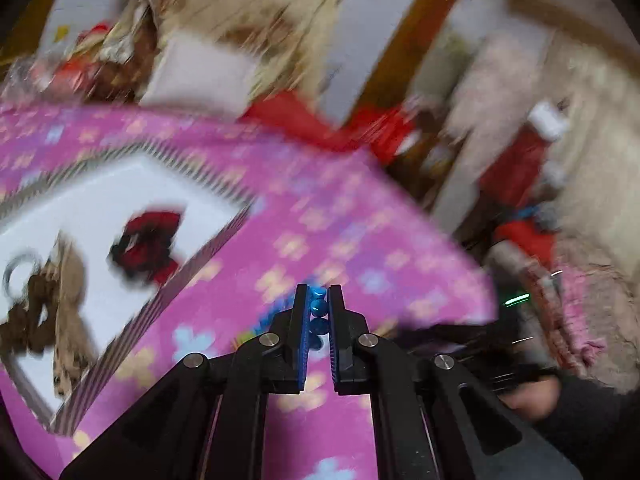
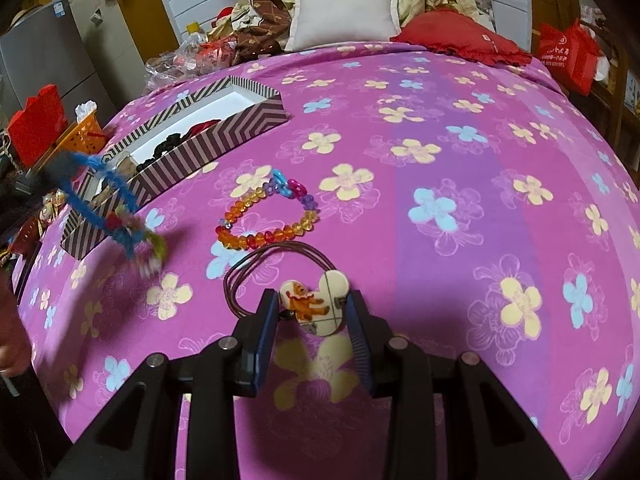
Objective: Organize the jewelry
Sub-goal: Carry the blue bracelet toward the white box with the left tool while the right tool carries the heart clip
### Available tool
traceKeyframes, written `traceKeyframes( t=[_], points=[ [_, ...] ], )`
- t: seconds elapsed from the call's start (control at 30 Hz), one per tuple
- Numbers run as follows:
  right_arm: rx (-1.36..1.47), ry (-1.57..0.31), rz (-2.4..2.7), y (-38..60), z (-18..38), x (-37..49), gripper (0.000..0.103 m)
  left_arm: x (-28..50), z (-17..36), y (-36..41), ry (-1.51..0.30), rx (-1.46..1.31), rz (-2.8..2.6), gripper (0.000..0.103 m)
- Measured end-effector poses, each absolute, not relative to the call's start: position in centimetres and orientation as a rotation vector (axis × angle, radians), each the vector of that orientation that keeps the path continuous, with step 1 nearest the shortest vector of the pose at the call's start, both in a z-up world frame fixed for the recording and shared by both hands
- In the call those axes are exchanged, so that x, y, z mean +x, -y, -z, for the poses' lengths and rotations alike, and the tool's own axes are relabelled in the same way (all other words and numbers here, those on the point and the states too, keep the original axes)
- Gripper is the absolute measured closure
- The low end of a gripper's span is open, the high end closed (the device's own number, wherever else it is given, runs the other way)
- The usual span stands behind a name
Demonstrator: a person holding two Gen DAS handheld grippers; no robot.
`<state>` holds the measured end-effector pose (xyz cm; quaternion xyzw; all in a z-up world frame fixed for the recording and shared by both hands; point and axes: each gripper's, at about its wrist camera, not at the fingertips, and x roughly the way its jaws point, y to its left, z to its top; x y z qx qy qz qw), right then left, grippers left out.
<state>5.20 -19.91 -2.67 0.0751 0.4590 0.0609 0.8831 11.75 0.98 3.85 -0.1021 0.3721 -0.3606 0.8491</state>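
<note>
My left camera looks low across the pink flowered bedspread [image 1: 320, 216] toward the striped open box [image 1: 132, 312]; my right looks steeply down, sharing both.

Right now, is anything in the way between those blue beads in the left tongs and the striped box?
Nothing visible. The left tongs pinch the blue beads in the air, and only bare pink bedspread lies between them and the open striped box. The orange bracelet lies off to the side.

Left wrist view motion-blurred, striped box [image 1: 132, 308] cut off at left edge
</note>
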Motion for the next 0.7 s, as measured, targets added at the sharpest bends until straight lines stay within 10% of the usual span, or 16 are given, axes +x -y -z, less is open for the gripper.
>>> traceKeyframes(
  t=[0.7],
  points=[
    [0.162,-0.957,-0.129,20.1,2.6,5.2,0.067,9.7,-7.1,-1.7,-0.681,-0.255,0.857,0.091]
  ],
)
